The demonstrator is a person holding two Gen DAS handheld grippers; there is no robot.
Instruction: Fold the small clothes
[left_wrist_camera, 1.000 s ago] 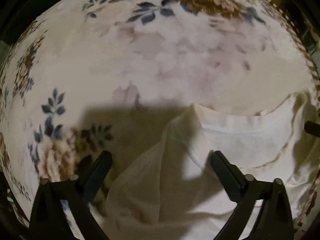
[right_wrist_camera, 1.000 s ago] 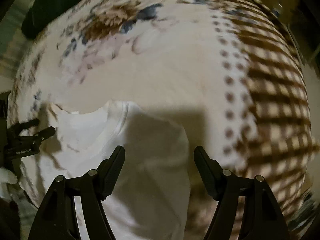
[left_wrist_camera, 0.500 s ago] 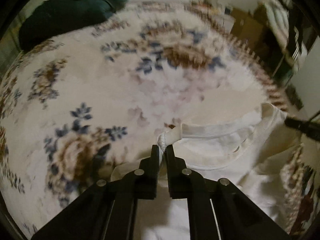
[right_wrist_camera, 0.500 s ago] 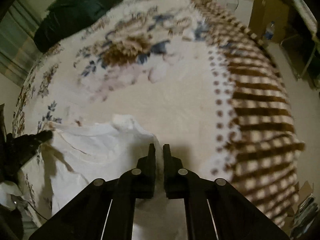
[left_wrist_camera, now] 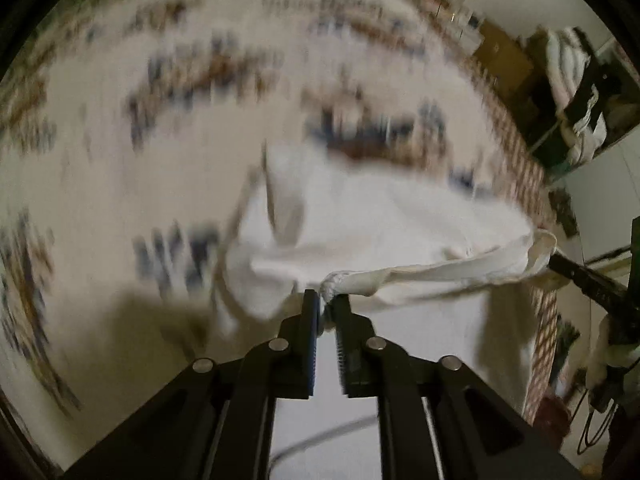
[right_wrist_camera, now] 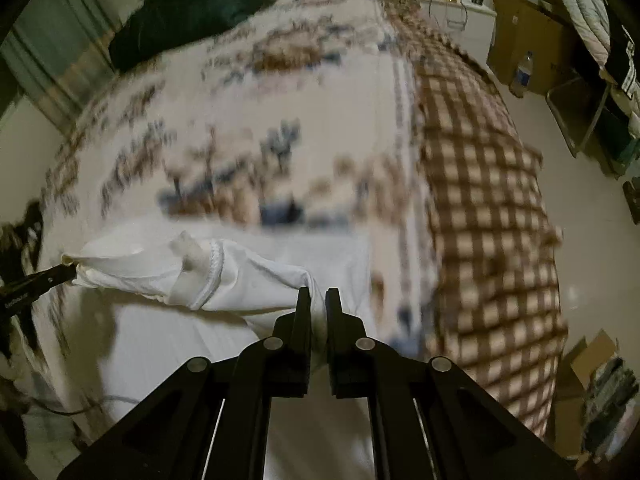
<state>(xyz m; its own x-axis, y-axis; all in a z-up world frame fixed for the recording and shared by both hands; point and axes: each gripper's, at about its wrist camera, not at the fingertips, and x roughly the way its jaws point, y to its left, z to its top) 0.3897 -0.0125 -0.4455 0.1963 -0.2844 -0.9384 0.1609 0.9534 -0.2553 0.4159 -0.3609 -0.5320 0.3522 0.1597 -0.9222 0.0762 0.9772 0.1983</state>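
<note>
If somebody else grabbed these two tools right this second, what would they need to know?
Left hand-held gripper: jaws easing open, though the white shirt edge is between its fingers.
Right hand-held gripper: shut on the shirt's other shoulder.
The shirt's top edge hangs stretched between both, lifted above the floral blanket; the lower part is trailing on the bed.
Done: both corners picked up.
Left: lay it flat and make every fold.
</note>
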